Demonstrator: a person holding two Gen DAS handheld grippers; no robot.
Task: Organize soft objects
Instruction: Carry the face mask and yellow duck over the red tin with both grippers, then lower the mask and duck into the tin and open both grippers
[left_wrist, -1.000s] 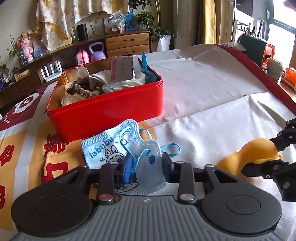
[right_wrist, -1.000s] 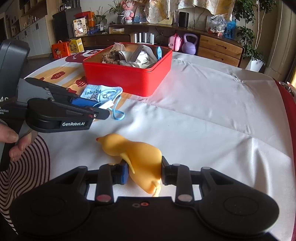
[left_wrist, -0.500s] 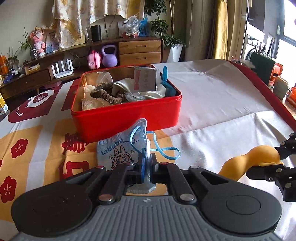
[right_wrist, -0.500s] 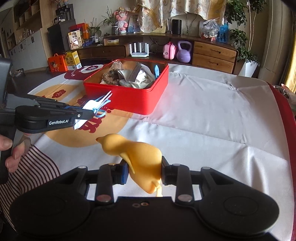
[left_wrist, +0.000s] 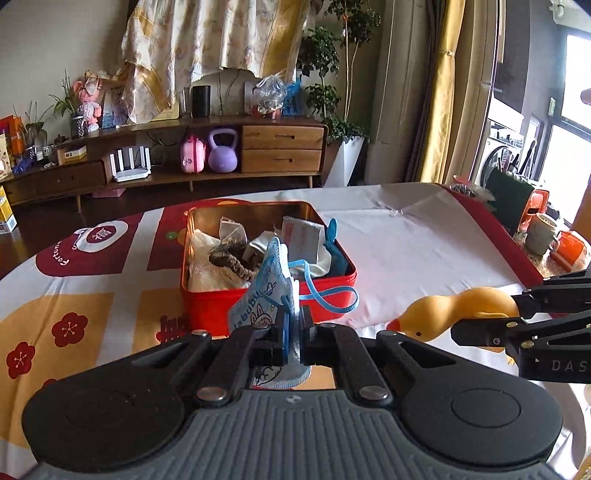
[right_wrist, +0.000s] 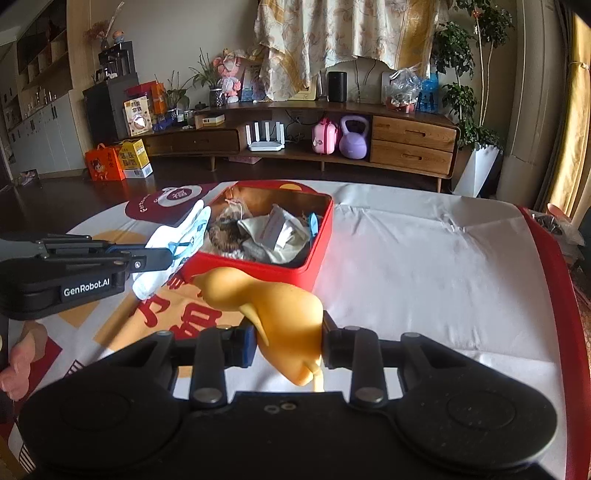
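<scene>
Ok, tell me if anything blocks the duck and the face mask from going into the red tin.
Nothing visible does. The yellow rubber duck and the face mask are both held clear above the tablecloth, and the red tin is lidless, though already partly filled.

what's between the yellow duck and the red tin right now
In the right wrist view nothing lies between the yellow duck, held in the right tool, and the red tin; only bare tablecloth lies there.
</scene>
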